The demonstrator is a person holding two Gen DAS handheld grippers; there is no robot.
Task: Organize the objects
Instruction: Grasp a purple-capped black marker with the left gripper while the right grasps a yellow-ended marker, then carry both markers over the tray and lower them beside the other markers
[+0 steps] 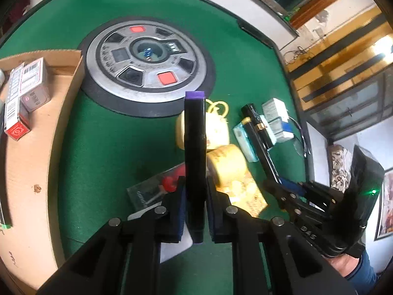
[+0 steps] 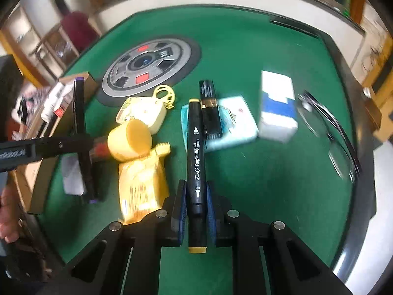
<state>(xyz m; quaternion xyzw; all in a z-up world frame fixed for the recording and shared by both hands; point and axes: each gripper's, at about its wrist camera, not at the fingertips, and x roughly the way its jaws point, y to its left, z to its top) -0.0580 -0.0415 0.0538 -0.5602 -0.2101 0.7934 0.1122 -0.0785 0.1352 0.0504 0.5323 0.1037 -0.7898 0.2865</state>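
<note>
With your left gripper (image 1: 195,211) pinching a purple-capped marker (image 1: 194,147) and your right gripper (image 2: 195,211) a yellow-capped marker (image 2: 195,162) beside the cardboard box (image 1: 36,172), either could pivot loose.

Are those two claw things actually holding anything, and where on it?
Yes. The left gripper clamps a purple-capped marker near its lower end; the right gripper clamps a yellow-capped marker likewise.

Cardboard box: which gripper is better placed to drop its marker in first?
Left. Its gripper, shut on the purple-capped marker, sits beside the cardboard box; the right gripper is farther away.
</note>
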